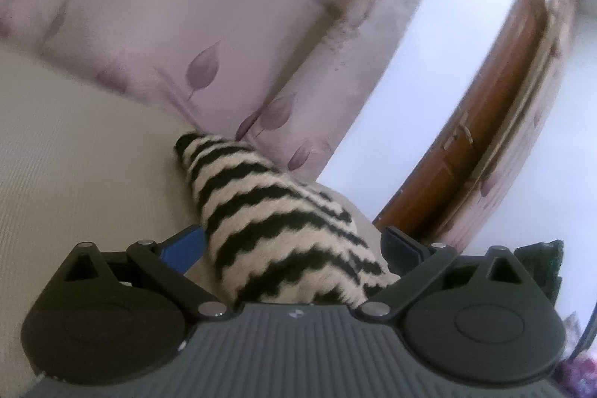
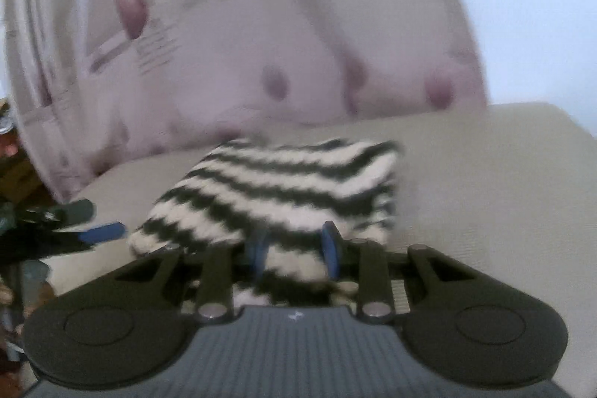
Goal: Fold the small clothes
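Ribbed grey housing filled the bottom of both wrist views. Just past it in the right view, the right claw (image 2: 294,248) stood narrowly set, its blue fingers (image 2: 330,245) pinching the near edge of the striped knit garment (image 2: 283,189). The garment lay in a folded block on the beige bed (image 2: 485,181), with bare surface open to its right and the bed's far edge just behind it. That view was smeared by motion, so the fold lines were hard to make out.

In the left view, the left claw (image 1: 294,248) was spread wide, with the striped knit garment (image 1: 276,230) bunched up between its fingers; the pads did not press on it, and its near end was cut off by the housing. A leaf-patterned curtain (image 1: 209,36) hung close behind the bed, and a brown wooden door (image 1: 485,155) stood to the right. At the right view's left edge, the left claw's blue finger (image 2: 102,232) showed near the garment's corner, before dark clutter.
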Motion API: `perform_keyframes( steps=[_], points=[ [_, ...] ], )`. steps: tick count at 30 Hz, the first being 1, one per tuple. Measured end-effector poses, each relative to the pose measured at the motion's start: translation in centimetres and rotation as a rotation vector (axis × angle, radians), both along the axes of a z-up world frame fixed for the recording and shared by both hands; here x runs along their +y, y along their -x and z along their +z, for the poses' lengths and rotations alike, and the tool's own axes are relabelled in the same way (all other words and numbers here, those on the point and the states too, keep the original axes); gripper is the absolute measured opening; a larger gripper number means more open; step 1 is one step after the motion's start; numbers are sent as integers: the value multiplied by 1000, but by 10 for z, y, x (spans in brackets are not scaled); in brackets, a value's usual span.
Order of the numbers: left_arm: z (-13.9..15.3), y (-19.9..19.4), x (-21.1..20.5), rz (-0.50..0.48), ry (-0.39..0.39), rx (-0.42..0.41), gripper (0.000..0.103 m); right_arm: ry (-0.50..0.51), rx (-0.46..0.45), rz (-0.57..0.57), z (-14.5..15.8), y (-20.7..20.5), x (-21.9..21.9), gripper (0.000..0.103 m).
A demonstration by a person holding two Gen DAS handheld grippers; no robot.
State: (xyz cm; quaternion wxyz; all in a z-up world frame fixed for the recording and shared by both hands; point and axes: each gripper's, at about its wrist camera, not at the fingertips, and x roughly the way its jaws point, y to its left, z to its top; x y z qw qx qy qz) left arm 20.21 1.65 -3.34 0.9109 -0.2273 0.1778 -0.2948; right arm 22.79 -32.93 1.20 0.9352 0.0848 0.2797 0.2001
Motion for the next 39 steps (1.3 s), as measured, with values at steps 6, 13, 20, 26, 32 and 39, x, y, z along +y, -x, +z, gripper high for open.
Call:
perform_keyframes(
  steps=[6,13,20,26,32,39],
  points=[
    [9,-10,-35,-16,-70,-47,96,10,29,23,-7,-2,-5,31],
    [-18,-17,-47,-16,-106,-26,90,-22,97,38,-20,-17,4,9],
    [-35,-31,-31,-13,-5,102,96,-3,99,-55,-25,-11,-24,9],
    [-34,-30,-27,19,5,83,96,-137,122,-41,-35,-11,-32,11],
    [-30,-22,-43,10,-91,23,96,-136,102,-119,-32,-12,-37,50],
    [-37,-33,-41,30,-61,102,102,-167,184,-111,-50,-34,-37,82]
  ],
)
